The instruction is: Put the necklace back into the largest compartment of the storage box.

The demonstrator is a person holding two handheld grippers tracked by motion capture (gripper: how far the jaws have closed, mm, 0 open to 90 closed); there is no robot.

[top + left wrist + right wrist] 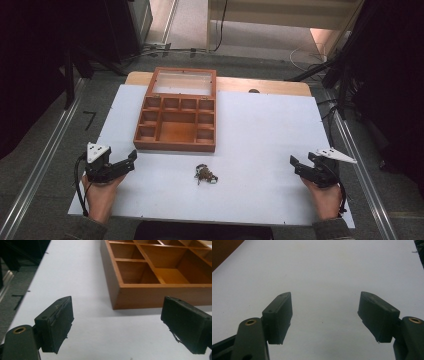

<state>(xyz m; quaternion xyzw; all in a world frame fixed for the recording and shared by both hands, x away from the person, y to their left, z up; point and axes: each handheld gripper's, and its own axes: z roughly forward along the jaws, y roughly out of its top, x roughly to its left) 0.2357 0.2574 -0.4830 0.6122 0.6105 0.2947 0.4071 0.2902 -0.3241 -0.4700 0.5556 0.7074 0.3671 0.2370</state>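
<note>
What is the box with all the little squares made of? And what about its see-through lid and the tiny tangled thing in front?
The box looks like wood: reddish-brown and smooth, with a slight sheen, maybe varnished. Its lid has the same wooden frame around a clear pane, glass or plastic; I cannot tell which. The tangled thing looks like dark metal with small glints, perhaps jewellery, but it is too small to be sure.

Right gripper [325,315]: two black jaws rise from bottom edge, spread wide apart, nothing between them. Brass-coloured rivet on each jaw arm, low left and low right. White table surface [329,270] fills space ahead and between jaws, bare. Brown wooden corner [222,248] at top left edge. Dark sliver at top right corner, too small to tell.
</note>
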